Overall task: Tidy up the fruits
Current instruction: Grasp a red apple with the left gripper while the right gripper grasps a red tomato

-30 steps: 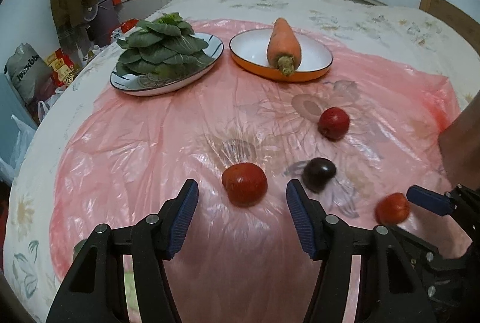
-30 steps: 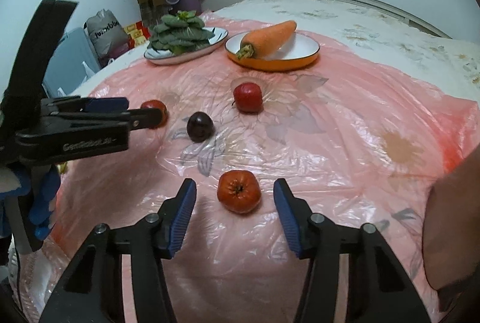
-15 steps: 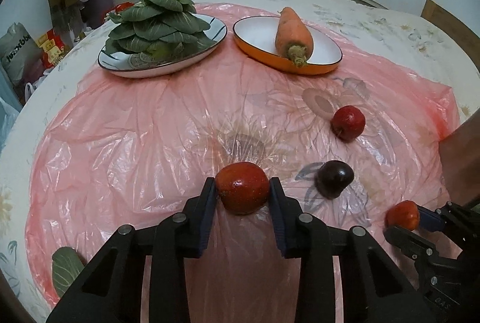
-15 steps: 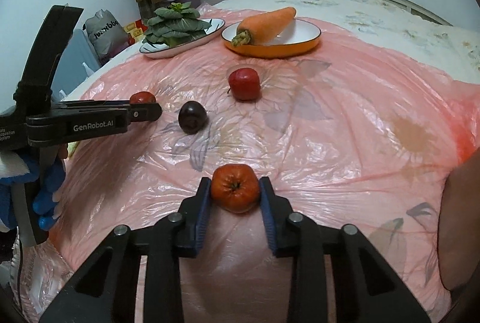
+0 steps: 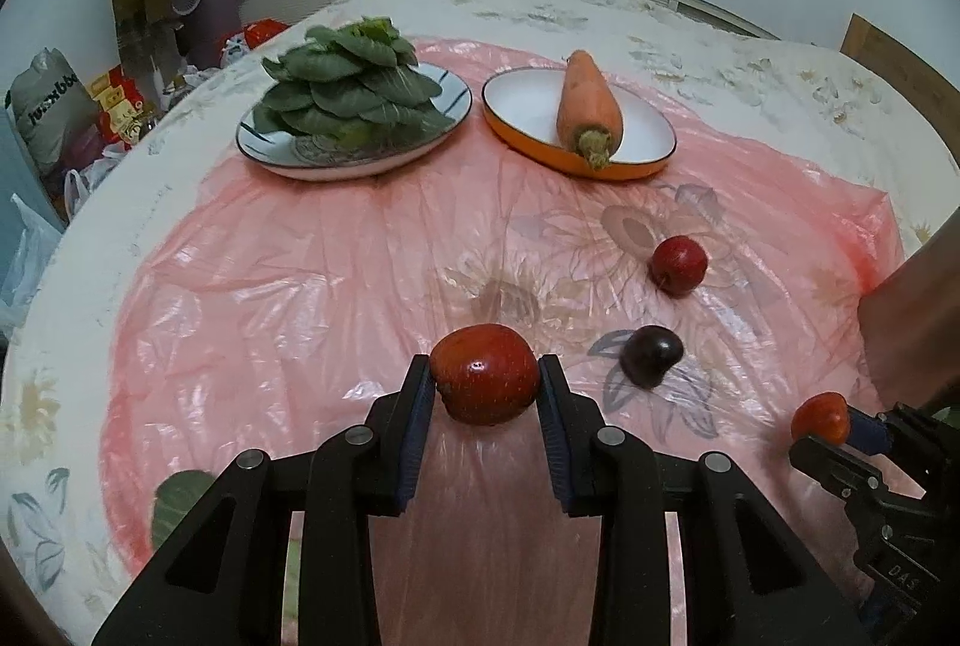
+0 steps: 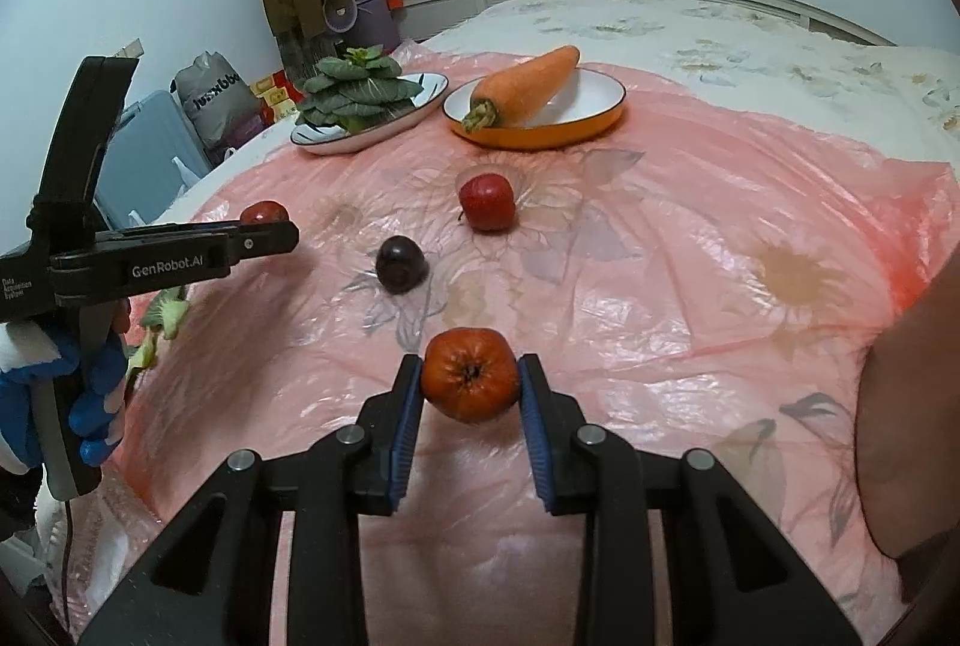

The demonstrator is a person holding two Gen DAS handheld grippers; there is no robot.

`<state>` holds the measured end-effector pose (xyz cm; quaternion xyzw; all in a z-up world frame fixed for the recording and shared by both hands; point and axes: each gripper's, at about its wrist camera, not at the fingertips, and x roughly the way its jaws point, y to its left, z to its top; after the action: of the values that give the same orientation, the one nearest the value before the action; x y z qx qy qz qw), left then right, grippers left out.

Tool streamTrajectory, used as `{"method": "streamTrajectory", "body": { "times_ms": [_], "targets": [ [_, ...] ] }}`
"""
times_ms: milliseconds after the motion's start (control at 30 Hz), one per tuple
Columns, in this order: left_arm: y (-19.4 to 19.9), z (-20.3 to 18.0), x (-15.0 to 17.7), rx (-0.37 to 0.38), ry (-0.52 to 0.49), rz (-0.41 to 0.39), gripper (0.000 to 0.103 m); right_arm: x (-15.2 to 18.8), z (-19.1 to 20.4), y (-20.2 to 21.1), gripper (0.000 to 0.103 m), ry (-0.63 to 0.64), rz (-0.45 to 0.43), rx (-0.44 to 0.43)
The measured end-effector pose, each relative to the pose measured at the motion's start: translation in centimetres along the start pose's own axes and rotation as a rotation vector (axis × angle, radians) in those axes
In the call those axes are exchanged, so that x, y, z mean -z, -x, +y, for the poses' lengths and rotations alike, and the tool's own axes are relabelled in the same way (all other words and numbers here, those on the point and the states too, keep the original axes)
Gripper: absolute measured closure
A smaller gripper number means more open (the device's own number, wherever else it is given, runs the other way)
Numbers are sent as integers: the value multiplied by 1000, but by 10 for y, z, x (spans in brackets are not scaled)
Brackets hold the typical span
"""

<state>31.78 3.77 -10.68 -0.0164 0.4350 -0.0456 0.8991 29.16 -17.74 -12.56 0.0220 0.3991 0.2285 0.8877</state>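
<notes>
Two fruits are clamped: left gripper [image 5: 485, 386] holds red fruit [image 5: 485, 373] btw. its pads, right gripper [image 6: 469, 388] holds orange-red fruit [image 6: 469, 373]. Dark plum [image 6: 401, 264] & red apple [image 6: 487, 202] lie apart on pink sheet [image 6: 660, 250].

greens plate [image 5: 288, 152] left of carrot dish [image 5: 516, 141], both at sheet's [image 5: 300, 286] far end | two loose fruits [image 5: 679, 265] [image 5: 651, 362] nearer, right | bed [image 5: 750, 69] beneath all

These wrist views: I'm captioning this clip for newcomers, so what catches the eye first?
Each gripper clamps a red fruit low in its own view: the left gripper a red fruit, the right gripper an orange-red fruit. Behind, a carrot lies in an orange dish beside a plate of leafy greens.
</notes>
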Motion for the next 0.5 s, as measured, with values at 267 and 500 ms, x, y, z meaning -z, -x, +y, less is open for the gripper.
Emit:
{"method": "streamTrajectory", "body": {
  "times_ms": [267,500],
  "targets": [
    [41,-11,8,-14,-37,-31,73,7,7,39,75,-27,-29,6],
    [85,-42,27,25,-86,-72,73,33,10,89,75,-54,-58,22]
  ]
}}
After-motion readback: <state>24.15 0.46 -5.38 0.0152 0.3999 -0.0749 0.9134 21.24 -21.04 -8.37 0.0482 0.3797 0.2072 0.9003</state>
